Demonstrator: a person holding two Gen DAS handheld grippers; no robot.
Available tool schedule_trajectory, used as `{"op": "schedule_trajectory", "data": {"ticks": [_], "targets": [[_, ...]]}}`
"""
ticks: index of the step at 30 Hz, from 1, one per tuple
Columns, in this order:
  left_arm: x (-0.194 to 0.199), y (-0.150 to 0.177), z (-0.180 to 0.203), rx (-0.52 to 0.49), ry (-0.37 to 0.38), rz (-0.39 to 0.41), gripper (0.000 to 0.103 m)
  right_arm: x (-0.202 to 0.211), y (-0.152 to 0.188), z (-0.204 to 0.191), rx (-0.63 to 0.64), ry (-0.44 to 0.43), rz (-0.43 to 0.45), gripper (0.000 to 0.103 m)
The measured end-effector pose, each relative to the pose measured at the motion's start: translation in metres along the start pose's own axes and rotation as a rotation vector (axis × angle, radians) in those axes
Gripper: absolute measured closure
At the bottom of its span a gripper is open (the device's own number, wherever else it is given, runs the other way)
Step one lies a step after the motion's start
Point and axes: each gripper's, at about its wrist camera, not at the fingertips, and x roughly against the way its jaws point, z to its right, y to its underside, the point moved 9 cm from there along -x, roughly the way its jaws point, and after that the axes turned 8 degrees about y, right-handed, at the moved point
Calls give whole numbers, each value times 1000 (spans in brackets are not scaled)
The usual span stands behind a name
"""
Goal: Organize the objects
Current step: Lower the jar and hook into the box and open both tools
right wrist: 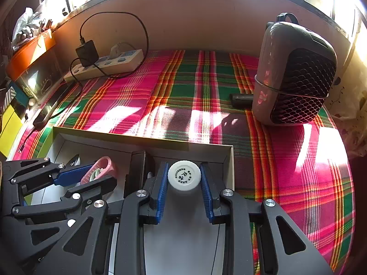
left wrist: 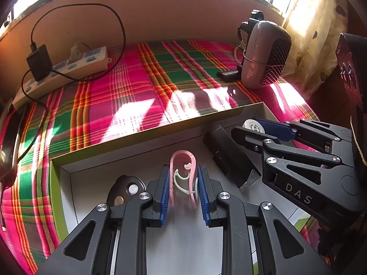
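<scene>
My left gripper (left wrist: pixel 183 184) is shut on a pink clip (left wrist: pixel 182 160) with a pale green inner part, held over the white-lined box (left wrist: pixel 142 146). My right gripper (right wrist: pixel 184 178) is shut on a white round-capped bottle (right wrist: pixel 184 175), over the box's right end (right wrist: pixel 227 160). The right gripper also shows in the left wrist view (left wrist: pixel 263 133), holding the white cap (left wrist: pixel 253 126). The left gripper shows in the right wrist view (right wrist: pixel 91 176) with the pink clip (right wrist: pixel 103 167). A black rectangular device (left wrist: pixel 229 155) and a dark oval object (left wrist: pixel 126 189) lie in the box.
The box sits on a pink and green plaid cloth (left wrist: pixel 128 91). A power strip (left wrist: pixel 62 71) with a black charger (left wrist: pixel 39 61) and cable lies at the back left. A grey fan heater (right wrist: pixel 296 73) stands at the back right. Boxes (right wrist: pixel 29 52) stand at the left edge.
</scene>
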Motion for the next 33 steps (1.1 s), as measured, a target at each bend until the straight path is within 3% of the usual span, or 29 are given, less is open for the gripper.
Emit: {"op": "schedule_trajectory", "data": {"ticks": [22,33], "targets": [[0,-1,-2,13,2,1,77,-2,4,-5,2,3,-12,74],[17,3,4,-14,-1,22,74,15,5,-3,-18,2,20,72]]}}
